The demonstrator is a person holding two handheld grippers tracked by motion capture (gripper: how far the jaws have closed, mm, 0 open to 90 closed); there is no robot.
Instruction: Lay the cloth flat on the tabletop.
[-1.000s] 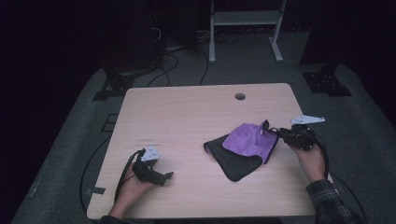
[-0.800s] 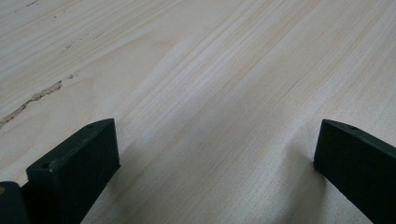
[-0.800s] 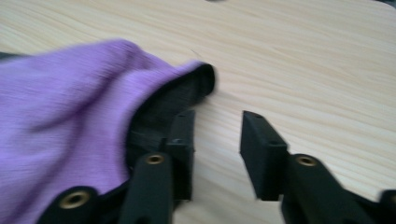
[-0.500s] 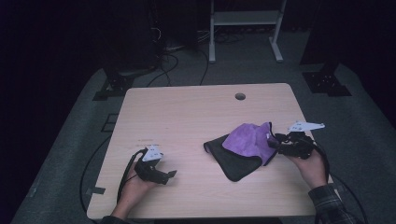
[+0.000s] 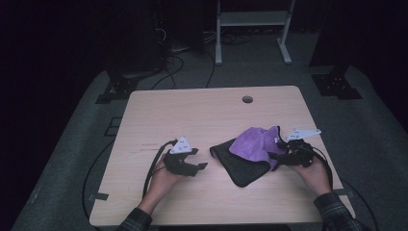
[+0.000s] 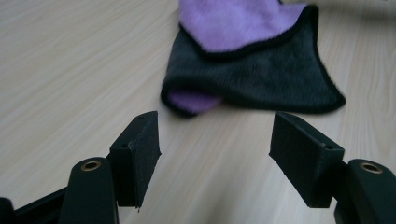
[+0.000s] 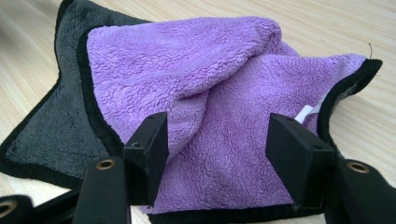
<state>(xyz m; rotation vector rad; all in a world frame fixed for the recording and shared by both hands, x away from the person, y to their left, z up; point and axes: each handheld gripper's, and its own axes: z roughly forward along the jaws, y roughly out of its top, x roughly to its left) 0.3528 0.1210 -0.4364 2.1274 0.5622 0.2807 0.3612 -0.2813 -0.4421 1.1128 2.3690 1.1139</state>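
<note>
A cloth (image 5: 250,154), purple on one face and dark grey on the other with black edging, lies folded right of the middle of the wooden table (image 5: 192,110). My left gripper (image 5: 199,169) hovers just left of it and points at it. Its jaws have just been closing but stand open with nothing between them (image 6: 215,144); the cloth (image 6: 252,70) lies a little ahead. My right gripper (image 5: 274,158) is at the cloth's right edge. Its jaws have just been opening and stand apart (image 7: 217,140) over the purple fleece (image 7: 210,93), pads off it.
A round cable hole (image 5: 247,99) sits near the table's far edge. Behind the table on the floor stand a white-legged frame (image 5: 252,19) and two black stand bases (image 5: 120,89) (image 5: 337,84). A person's hands and plaid sleeves come in from the bottom.
The left gripper has lifted and moved right toward the cloth. The right gripper has drawn back slightly toward the near edge, at the cloth's right side.
</note>
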